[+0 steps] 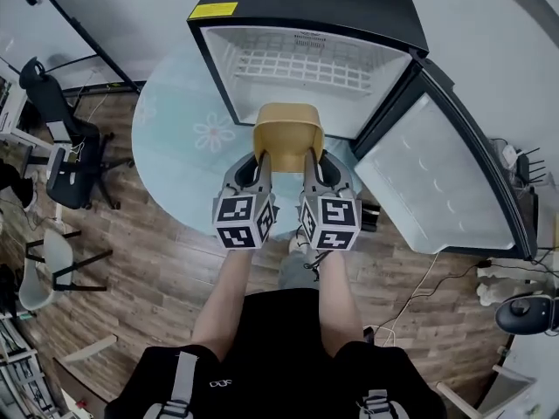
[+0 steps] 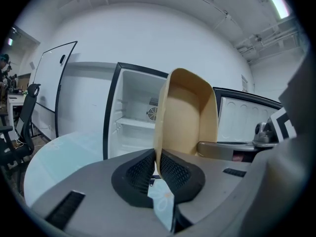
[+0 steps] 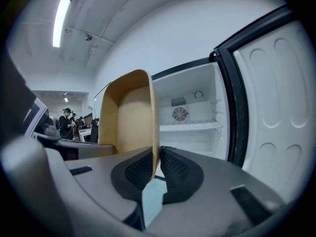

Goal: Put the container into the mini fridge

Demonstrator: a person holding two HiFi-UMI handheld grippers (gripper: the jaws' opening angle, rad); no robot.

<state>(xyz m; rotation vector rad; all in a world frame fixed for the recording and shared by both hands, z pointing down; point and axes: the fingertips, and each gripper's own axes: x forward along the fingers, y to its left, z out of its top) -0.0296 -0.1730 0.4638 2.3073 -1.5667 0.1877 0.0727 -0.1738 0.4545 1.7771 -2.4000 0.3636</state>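
A tan container [image 1: 288, 133] hangs in the air at the open mouth of the mini fridge [image 1: 297, 11], its open top turned up toward the head camera. Its long axis appears to run away from the person and into the fridge, with the far short end nearest the cabinet.

The left gripper [image 1: 262, 160] has its jaws drawn almost together, the dark ribbed pads [image 2: 140, 169] pinching the container's thin left wall. The right gripper [image 1: 312, 160] is closed the same way on the right wall, so the tub is carried level between the two. Both gripper views look along the rim into the bare inside of the container, with the white fridge cabinet beyond it.

To the left of the fridge stand a black office chair [image 1: 61, 120] and, in the left gripper view, a tilted whiteboard [image 2: 52, 90]. The fridge sits on a round pale-blue table [image 1: 175, 138] printed with flowers, over a wood-plank floor [image 1: 148, 260]. Inside the fridge a white wire shelf [image 1: 301, 68] crosses the upper part, and a small round fan [image 3: 179, 114] shows on the back wall. The fridge door [image 1: 437, 182] stands swung wide open to the right, its moulded white lining facing up.
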